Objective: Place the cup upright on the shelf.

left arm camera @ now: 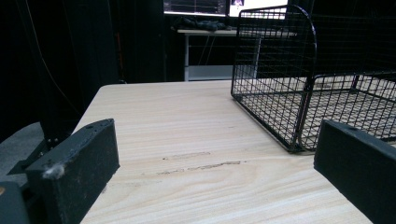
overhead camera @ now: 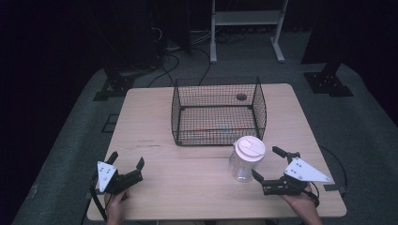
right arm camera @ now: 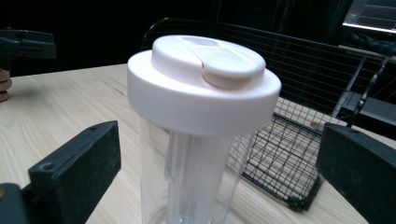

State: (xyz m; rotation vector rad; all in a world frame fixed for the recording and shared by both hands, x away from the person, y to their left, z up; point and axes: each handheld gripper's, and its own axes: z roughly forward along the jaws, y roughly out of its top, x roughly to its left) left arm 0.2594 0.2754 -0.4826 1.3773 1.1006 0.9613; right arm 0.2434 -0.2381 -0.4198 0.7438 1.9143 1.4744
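The jar point(overhead camera: 246, 159) stands upright on the bench point(overhead camera: 187, 178), just in front of the wire basket point(overhead camera: 218, 111). The right hand-held gripper point(overhead camera: 266, 163) is wide open beside it, not touching. The left hand-held gripper point(overhead camera: 126, 160) gapes wide over bare bench, well apart.

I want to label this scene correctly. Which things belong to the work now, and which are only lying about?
In the work: jar with white lid; right gripper, open around the jar; wire basket just behind it.

Lying about: left gripper, open and idle; table; white stand and cables on the floor.
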